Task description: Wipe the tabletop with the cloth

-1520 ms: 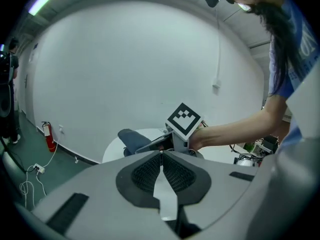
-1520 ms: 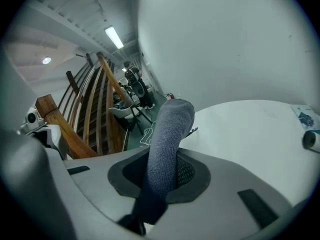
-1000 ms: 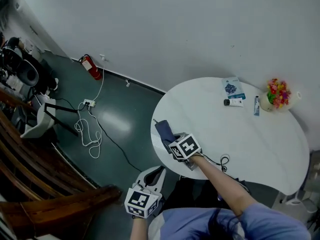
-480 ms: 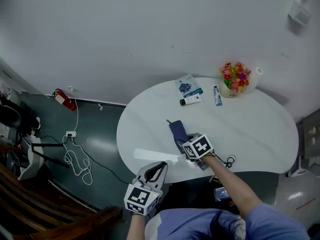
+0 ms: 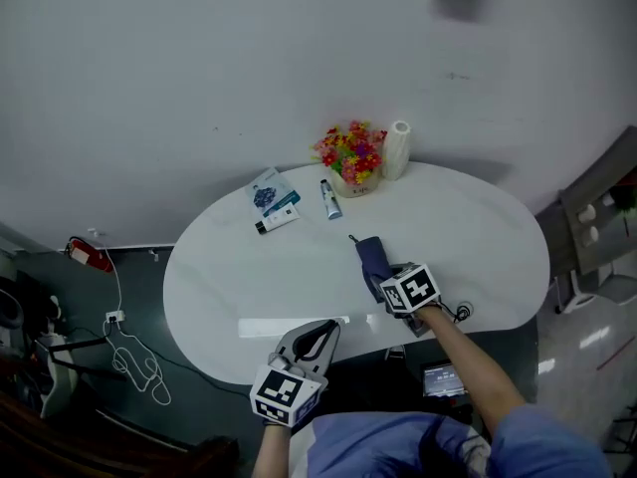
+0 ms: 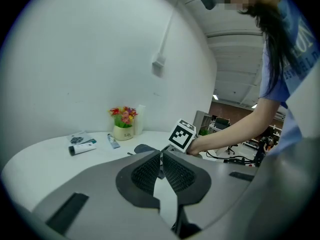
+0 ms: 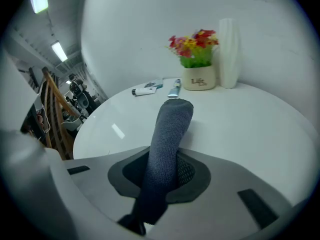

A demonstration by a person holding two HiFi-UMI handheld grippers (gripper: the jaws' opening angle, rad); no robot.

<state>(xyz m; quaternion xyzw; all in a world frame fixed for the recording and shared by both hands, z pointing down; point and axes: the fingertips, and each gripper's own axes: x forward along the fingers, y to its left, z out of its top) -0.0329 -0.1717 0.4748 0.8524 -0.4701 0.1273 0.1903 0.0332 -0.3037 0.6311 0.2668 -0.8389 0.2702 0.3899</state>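
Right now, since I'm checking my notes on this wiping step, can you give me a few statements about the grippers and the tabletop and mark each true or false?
1. The right gripper is shut on the dark blue cloth. True.
2. The left gripper holds a tube. False: its jaws are together with nothing between them.
3. The flower pot stands beside the white vase at the far side of the white table. True.
4. The cloth lies on top of the booklet. False: the booklet lies apart from it, further left and further back on the table.
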